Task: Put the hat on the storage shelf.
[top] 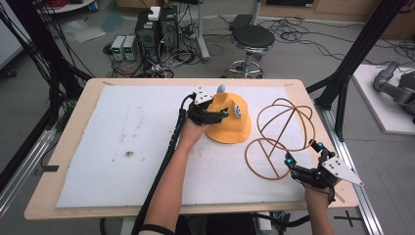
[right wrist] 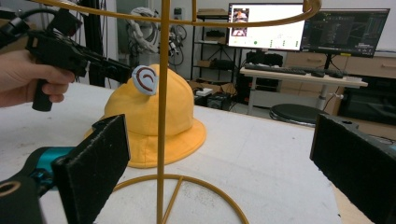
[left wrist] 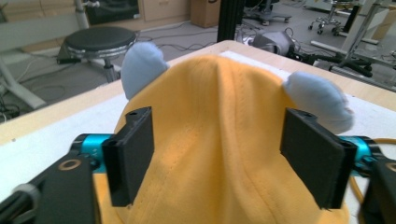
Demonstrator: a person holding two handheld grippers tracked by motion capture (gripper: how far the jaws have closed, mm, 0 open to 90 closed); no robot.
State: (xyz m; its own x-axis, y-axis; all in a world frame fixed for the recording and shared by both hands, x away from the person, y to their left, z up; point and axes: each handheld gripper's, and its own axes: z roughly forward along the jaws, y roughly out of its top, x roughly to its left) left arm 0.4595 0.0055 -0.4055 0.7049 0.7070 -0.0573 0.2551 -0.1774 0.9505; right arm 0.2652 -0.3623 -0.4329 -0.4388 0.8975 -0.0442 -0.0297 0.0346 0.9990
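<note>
A yellow bucket hat [top: 230, 125] with pale blue ears [left wrist: 142, 65] sits on the white mat [top: 122, 142], right of centre. My left gripper [top: 223, 113] comes at its crown from the left. In the left gripper view that gripper [left wrist: 219, 158] has a black jaw on either side of the hat [left wrist: 219, 140], and I see no clear pinch in the fabric. A yellow wire hat stand [top: 284, 127] lies to the right of the hat. My right gripper [top: 302, 152] stands open beside the stand's base ring. In the right gripper view the stand's upright rod [right wrist: 162, 93] runs between its wide jaws [right wrist: 219, 168], touching neither.
The wooden table [top: 58, 196] shows as a border around the mat. Behind it on the floor are a round black stool [top: 252, 38], computer boxes [top: 156, 29] and loose cables. Black frame posts [top: 357, 54] rise at both sides. Monitors [right wrist: 266, 25] stand on a desk farther off.
</note>
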